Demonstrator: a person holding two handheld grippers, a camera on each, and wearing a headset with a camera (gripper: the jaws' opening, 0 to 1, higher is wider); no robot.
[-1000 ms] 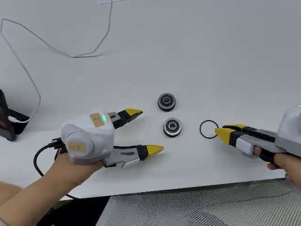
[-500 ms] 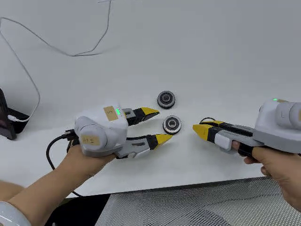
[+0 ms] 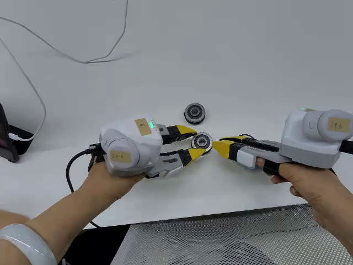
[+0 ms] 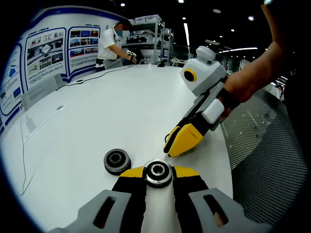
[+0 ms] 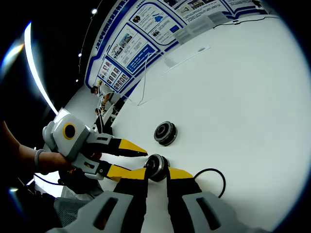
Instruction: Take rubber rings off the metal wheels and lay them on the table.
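The left tongs (image 3: 193,142) squeeze a small metal wheel (image 3: 202,141) on the white table (image 3: 248,66), the right tongs (image 3: 221,146) touch it, open or shut nobody can tell, and a black ring (image 5: 216,171) lies beside them.
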